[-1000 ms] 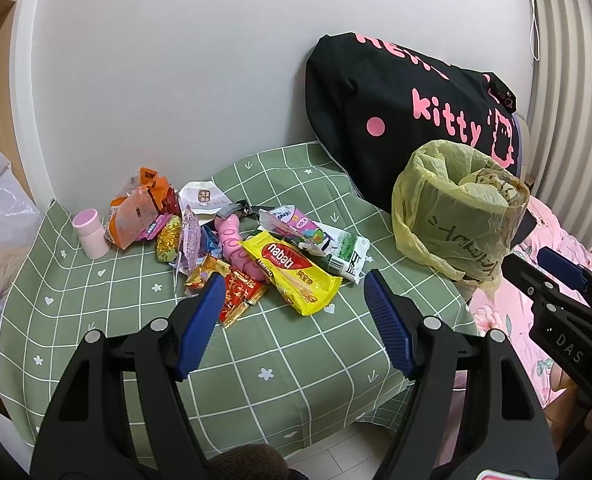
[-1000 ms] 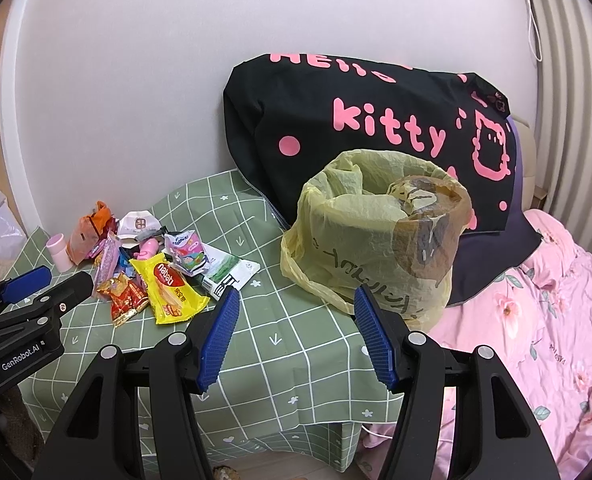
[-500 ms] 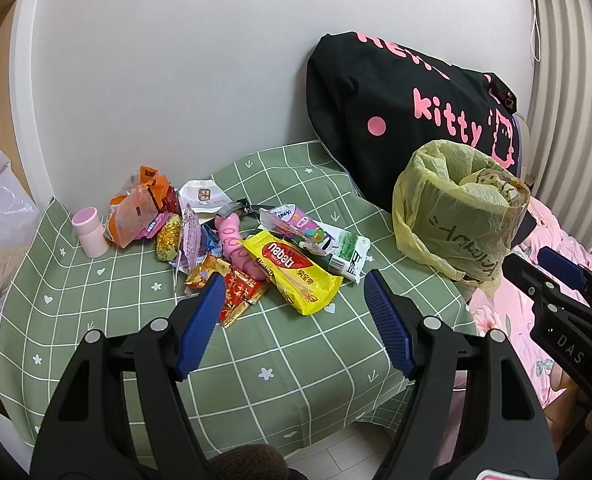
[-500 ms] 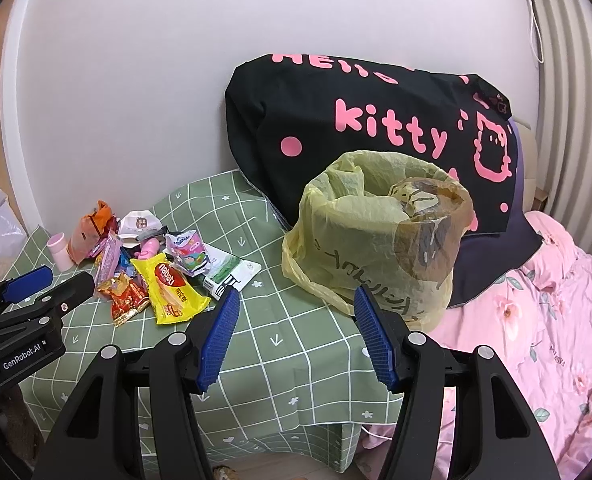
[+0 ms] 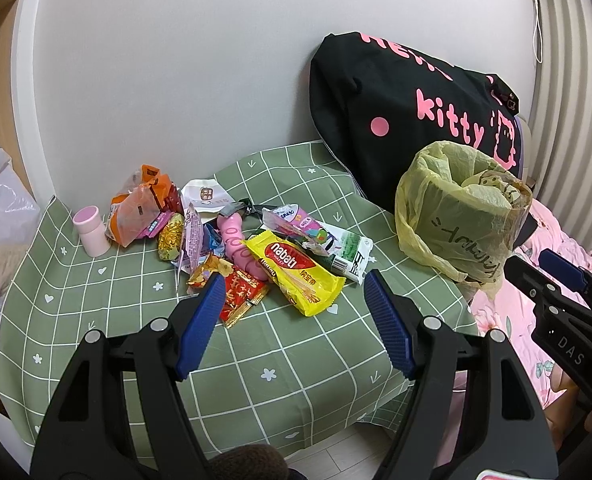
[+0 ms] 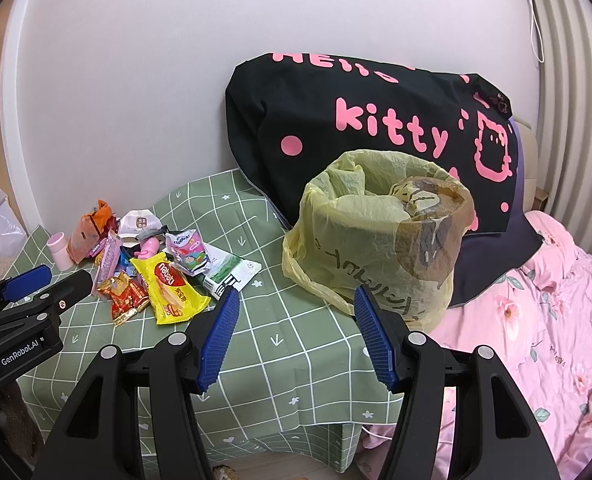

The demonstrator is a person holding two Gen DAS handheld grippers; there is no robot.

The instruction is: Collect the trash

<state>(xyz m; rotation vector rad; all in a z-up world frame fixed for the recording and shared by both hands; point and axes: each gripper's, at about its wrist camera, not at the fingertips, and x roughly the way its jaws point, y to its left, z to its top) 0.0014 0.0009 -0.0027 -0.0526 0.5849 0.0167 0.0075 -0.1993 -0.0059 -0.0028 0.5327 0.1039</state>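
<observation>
- Two grippers are in my hands, both with jaws released and empty: left gripper hangs over the counter, right gripper faces the bin.
- My yellow-lined bin stands at the counter's right edge, against a black bag.
- Wrappers lie piled on the counter's left, well apart from the bin; a yellow wafer pack is nearest the left jaws.
- Smallest, a pink cup stands left of the pile.

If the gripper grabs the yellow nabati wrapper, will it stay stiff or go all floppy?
Probably floppy: the yellow nabati wrapper lies flat and crinkled, its end torn open, so it looks empty and light. Its shiny film may slip between the jaws. It overlaps other wrappers, so a push might drag them along.
</observation>
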